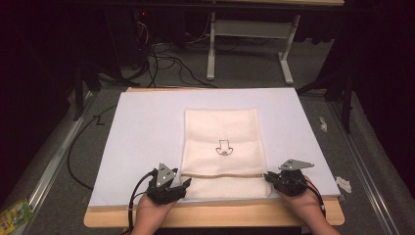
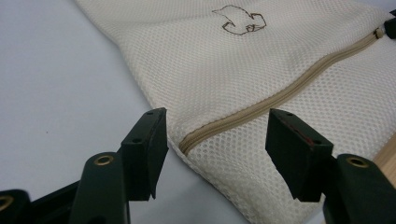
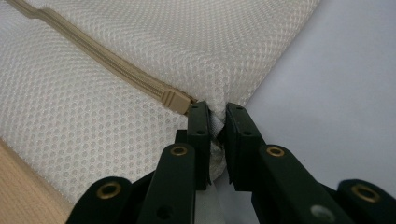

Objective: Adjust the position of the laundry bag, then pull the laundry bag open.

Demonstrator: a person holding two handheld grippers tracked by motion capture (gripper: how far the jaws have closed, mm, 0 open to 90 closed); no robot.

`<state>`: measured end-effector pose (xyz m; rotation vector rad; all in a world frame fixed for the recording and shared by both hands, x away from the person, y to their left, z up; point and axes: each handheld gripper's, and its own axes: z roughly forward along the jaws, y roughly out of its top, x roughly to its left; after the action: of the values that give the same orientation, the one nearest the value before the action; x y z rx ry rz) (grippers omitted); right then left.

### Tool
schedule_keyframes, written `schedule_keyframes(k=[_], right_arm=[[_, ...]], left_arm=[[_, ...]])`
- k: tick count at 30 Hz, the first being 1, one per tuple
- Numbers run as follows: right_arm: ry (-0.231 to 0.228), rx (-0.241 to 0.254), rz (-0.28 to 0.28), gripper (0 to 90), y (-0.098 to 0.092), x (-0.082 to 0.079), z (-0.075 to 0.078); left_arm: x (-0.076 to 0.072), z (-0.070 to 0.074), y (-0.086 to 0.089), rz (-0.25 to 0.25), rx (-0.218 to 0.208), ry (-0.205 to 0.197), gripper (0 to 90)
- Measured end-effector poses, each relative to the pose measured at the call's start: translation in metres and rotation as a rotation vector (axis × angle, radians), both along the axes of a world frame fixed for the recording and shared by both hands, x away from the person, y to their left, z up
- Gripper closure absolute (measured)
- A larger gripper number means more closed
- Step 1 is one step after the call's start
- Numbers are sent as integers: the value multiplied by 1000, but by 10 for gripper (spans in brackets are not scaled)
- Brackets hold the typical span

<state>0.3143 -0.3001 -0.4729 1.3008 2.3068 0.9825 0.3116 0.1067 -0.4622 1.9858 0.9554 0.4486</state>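
The cream mesh bag (image 1: 222,147) lies flat on the counter (image 1: 147,127), its zipper (image 2: 261,108) still zipped, with the right tongs (image 3: 215,114) pinching its edge and the left tongs (image 2: 217,154) wide apart, so opening looks barely started.

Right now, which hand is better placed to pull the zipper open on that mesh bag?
Left. The right tool is already clamped on the bag's edge, anchoring it; the left tool is open, straddling the zipper's near end.
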Motion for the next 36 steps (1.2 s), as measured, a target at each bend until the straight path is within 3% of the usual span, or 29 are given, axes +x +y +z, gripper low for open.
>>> schedule_keyframes(k=[6,12,16,18,21,28,36], right_arm=[[-18,0,6,836,1,-1,3],[-51,14,-7,838,3,-2,11],[-77,16,-9,839,7,-4,16],[-86,22,-1,839,8,-5,18],[-101,28,8,841,9,-6,20],[-123,39,19,841,7,-4,22],[-137,54,23,841,6,-6,24]], left_arm=[[1,-1,-1,1,-7,-7,374],[2,2,-10,-29,-63,-12,421],[2,3,-19,-55,-76,-12,423],[3,5,-27,-81,-95,-3,429],[6,7,-39,-106,-75,-10,442],[15,10,-64,-126,-122,5,435],[23,11,-112,-208,-170,60,492]])
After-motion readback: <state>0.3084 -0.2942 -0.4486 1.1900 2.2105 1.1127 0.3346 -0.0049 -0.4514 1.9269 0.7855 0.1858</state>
